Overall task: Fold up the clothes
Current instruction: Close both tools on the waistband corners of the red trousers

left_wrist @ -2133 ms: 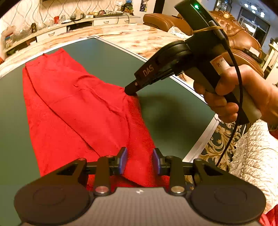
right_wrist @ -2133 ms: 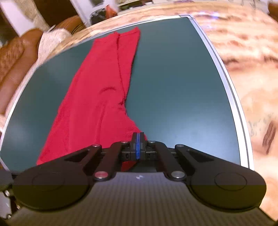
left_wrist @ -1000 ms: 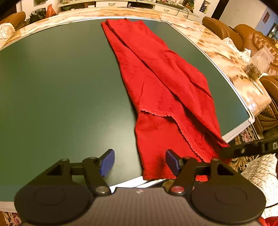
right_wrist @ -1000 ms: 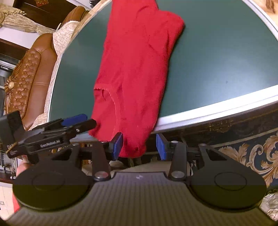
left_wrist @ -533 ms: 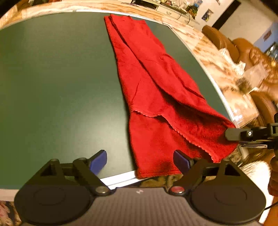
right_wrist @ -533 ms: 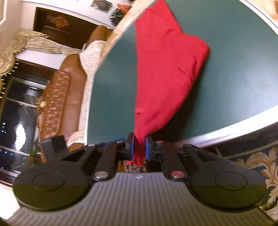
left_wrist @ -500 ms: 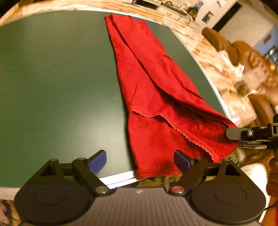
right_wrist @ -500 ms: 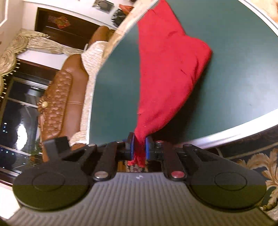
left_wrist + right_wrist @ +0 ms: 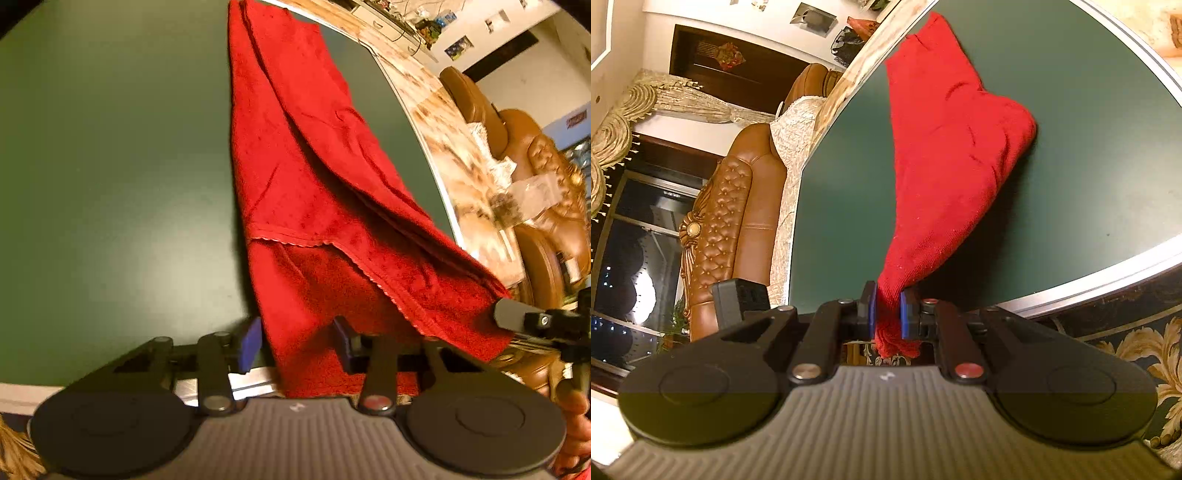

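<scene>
A long red garment [image 9: 295, 155] lies lengthwise on the dark green bench [image 9: 110, 147], folded along its length so that one layer overlaps the other, with a scalloped hem crossing it near the close end. That close end hangs over the bench's pale metal edge.

The left gripper [image 9: 297, 341] sits at that overhanging end, its blue-padded jaws closing with the left corner of the cloth between them; the pads are not yet pressing on the fabric.

The right gripper [image 9: 888, 314] has its jaws pinching the other corner of the garment, bunched into a tight wad between the blue pads, with a little tuft poking out behind them. From that pinch the cloth rises off the bench in a taut, lifted sheet, casting a shadow on the green surface.

Brown leather sofas [image 9: 738, 221] stand beyond the bench.
</scene>
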{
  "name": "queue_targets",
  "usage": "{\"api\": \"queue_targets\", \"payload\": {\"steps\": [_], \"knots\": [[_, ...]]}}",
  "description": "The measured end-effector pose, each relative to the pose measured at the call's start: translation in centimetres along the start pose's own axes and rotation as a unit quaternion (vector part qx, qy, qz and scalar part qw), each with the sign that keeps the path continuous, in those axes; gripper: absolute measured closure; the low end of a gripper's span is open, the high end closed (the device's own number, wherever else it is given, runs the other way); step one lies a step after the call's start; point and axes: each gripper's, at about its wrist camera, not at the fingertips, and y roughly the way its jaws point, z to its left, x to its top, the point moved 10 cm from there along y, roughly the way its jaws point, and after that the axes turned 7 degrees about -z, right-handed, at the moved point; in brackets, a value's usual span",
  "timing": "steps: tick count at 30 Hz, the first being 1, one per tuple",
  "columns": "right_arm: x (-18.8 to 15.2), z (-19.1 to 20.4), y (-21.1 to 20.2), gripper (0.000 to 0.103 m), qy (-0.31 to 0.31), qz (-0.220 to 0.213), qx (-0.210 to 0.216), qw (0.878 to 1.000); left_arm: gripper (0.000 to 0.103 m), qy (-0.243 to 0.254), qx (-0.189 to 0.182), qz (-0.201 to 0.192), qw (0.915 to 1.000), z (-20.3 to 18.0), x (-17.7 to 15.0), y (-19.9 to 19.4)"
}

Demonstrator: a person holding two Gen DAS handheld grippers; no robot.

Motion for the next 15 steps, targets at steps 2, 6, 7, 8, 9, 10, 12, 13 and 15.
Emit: {"api": "queue_targets", "payload": {"steps": [2,6,7,8,9,10,12,13,15], "knots": [[0.1,-0.1,0.0,0.087,-0.001,-0.002,-0.001,1.000,0.062,-0.001,0.002,-0.004,1.0000,0.0,-0.1,0.2],[-0.1,-0.4,-0.2,0.087,-0.006,-0.005,-0.008,1.000,0.094,-0.006,-0.001,0.005,1.0000,0.4,-0.4,0.7],[-0.1,-0.5,-0.3,0.087,-0.010,-0.007,-0.015,1.000,0.095,-0.006,-0.002,0.004,1.0000,0.4,-0.4,0.7],[-0.1,-0.7,-0.3,0.087,-0.015,-0.009,-0.022,1.000,0.096,-0.003,0.000,0.000,1.0000,0.4,-0.3,0.6],[-0.1,-0.8,-0.4,0.087,-0.021,-0.011,-0.029,0.999,0.097,0.002,0.002,-0.004,1.0000,0.4,-0.2,0.4],[-0.1,-0.9,-0.4,0.087,-0.029,-0.013,-0.036,0.999,0.098,0.005,0.002,-0.007,1.0000,0.3,-0.2,0.1],[-0.2,-0.9,-0.6,0.087,-0.047,-0.017,-0.048,0.998,0.099,0.007,-0.004,-0.012,0.9999,0.3,-0.3,-0.8],[-0.4,-0.7,-0.7,0.087,-0.054,-0.017,-0.049,0.997,0.100,0.002,-0.011,-0.013,0.9999,0.3,-0.4,-1.2],[-0.6,-0.3,-0.8,0.087,-0.073,-0.017,-0.052,0.996,0.101,0.004,-0.022,-0.016,0.9996,0.1,-0.6,-2.0]]}}
